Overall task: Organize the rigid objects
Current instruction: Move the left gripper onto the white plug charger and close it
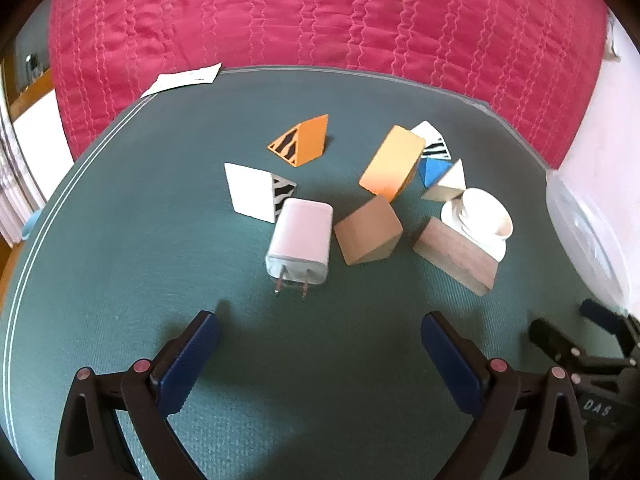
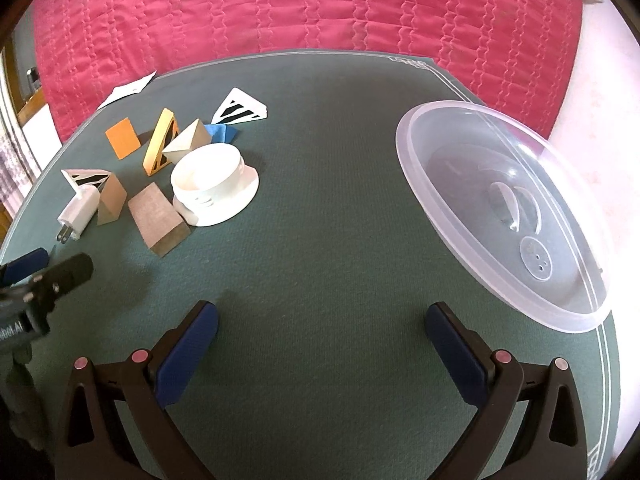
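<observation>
Left wrist view: charger (image 1: 300, 240) lies before crowded wedges (image 1: 368, 230).

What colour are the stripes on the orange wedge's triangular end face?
Black stripes on the triangular end face of the orange wedge-shaped block; clearest in the left wrist view.
</observation>
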